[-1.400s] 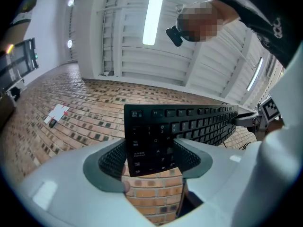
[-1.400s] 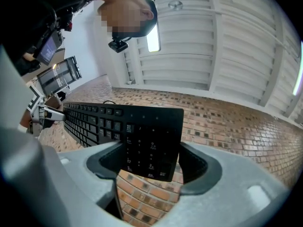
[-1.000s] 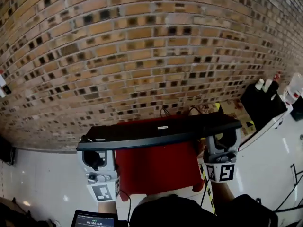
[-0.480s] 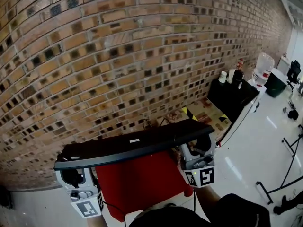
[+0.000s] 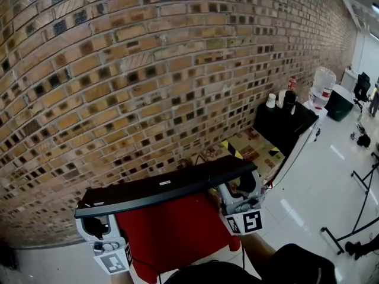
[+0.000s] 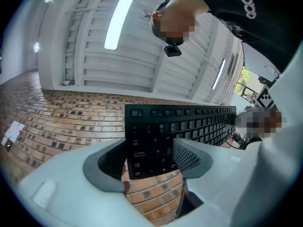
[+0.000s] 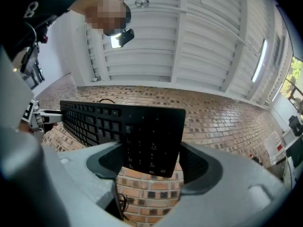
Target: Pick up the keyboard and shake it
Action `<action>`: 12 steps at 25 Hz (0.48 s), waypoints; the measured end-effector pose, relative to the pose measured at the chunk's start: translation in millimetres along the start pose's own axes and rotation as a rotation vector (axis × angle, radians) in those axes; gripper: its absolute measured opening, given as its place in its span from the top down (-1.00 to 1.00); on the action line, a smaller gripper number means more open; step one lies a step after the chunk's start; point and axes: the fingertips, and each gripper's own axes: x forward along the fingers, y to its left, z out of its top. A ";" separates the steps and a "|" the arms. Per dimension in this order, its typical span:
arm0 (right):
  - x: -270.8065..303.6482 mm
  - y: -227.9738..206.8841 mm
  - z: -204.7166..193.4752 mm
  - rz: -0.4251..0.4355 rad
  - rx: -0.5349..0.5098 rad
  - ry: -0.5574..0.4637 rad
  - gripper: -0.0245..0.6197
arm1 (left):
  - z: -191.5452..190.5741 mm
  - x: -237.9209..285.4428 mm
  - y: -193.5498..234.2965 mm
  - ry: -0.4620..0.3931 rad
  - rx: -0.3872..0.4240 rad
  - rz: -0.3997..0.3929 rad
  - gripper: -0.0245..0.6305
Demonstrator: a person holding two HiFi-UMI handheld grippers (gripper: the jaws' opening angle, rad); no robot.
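Note:
A black keyboard (image 5: 166,189) hangs in the air above a red-topped table (image 5: 172,232), its flat underside turned toward the head view, right end higher. My left gripper (image 5: 95,225) is shut on its left end, my right gripper (image 5: 240,188) on its right end. In the left gripper view the keyboard's (image 6: 180,126) keyed face runs off to the right from between the jaws of the left gripper (image 6: 151,157). Seen from the right gripper view, the number-pad end of the keyboard (image 7: 147,136) sits clamped in the right gripper (image 7: 151,161).
Brick paving (image 5: 148,70) fills most of the head view. A black table (image 5: 284,123) with bottles and a cup stands at the right, a water jug (image 5: 323,84) behind it. A cable (image 5: 201,157) lies past the keyboard. White floor lies to the right.
The keyboard and both grippers have shifted left in the head view and the right end has risen. Both grips hold unchanged.

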 end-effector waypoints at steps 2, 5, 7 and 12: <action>-1.6 -0.3 -2.3 0.004 0.004 0.001 -0.12 | -0.9 -1.7 -0.5 -0.002 0.005 -0.002 -0.04; 1.4 0.2 -20.5 0.009 0.013 0.034 -0.13 | -23.3 -2.2 -1.5 0.049 -0.011 0.000 -0.04; 6.7 4.3 -27.5 0.014 0.014 0.052 -0.13 | -34.2 -2.5 1.4 0.072 -0.026 0.013 -0.04; 16.7 17.5 -0.8 0.060 0.005 0.009 -0.13 | -14.7 -12.4 15.9 0.028 -0.032 0.068 -0.04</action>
